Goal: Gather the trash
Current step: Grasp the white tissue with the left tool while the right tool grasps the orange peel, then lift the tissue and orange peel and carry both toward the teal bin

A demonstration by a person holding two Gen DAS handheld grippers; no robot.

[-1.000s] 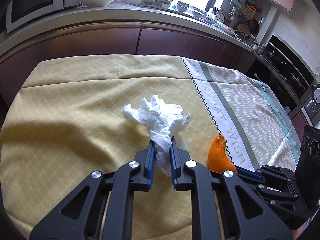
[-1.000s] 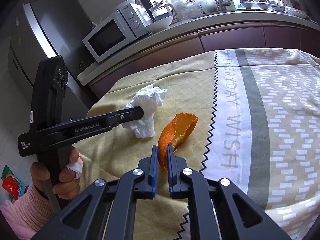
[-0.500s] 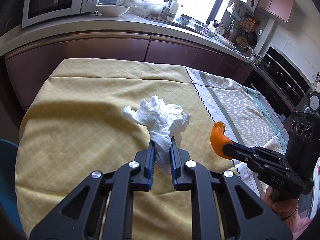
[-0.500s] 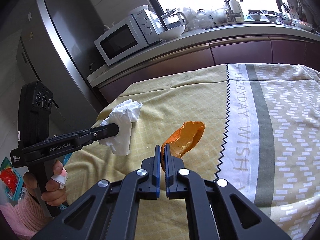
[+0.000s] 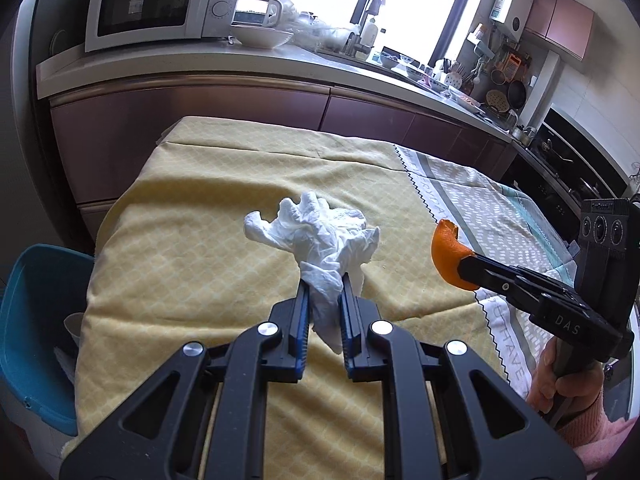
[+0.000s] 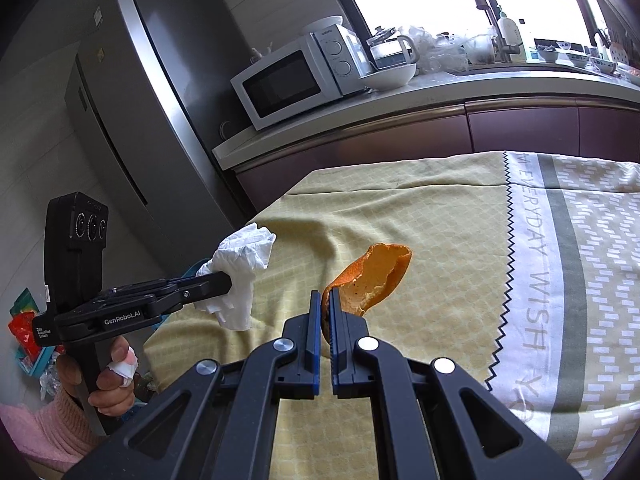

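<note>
Here, in the left wrist view, the left gripper [image 5: 323, 286] stands narrowly parted, its blue pads clamped on a crumpled white tissue [image 5: 320, 240] held clear above the yellow tablecloth [image 5: 192, 264]. A blue bin [image 5: 36, 320] sits below the tablecloth's left edge. In the right wrist view, the right gripper [image 6: 325, 304] is nearly closed, pinching an orange peel [image 6: 374, 278] lifted off the tablecloth [image 6: 420, 208]; the tissue [image 6: 240, 268] hangs left of the peel, past the tablecloth's edge.

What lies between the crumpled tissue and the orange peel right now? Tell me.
Nothing: only bare yellow tablecloth shows behind the gap between the tissue and the orange peel, each held in the air. The left wrist view shows it.
</note>
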